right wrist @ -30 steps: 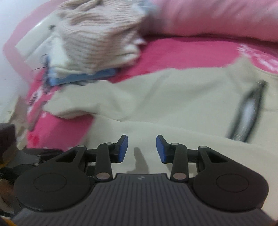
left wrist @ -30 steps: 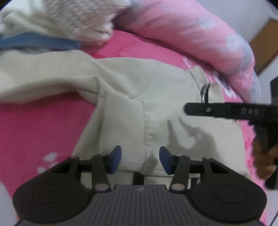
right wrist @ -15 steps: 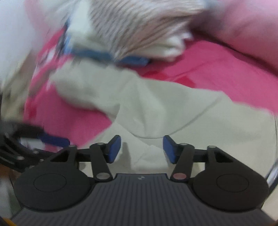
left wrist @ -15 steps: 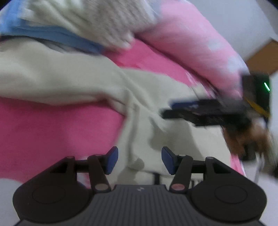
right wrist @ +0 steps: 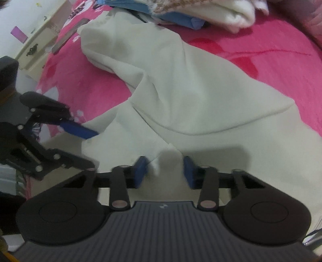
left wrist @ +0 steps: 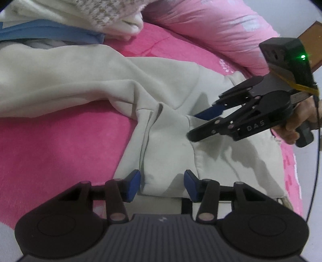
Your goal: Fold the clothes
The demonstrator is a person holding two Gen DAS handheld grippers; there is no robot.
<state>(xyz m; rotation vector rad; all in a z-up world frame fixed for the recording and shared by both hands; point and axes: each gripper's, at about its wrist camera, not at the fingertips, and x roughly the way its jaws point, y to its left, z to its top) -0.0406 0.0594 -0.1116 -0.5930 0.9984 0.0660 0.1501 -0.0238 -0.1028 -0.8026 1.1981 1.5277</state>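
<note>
1. Cream hoodie (left wrist: 165,90) lies spread and rumpled on the pink bed (left wrist: 60,145), below the clothes pile (left wrist: 84,18); no fold made yet.
2. Your left hand-held gripper (left wrist: 162,184) straddles the hem, jaws apart.
3. Your right hand-held gripper (right wrist: 164,171) has just been closing, a cloth ridge between its pads, not yet pinched.
4. All folds remain.

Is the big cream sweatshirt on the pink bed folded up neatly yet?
Not yet. The cream sweatshirt lies spread and rumpled across the pink bedspread, one sleeve stretched out sideways, loose creases near its hem.
</note>
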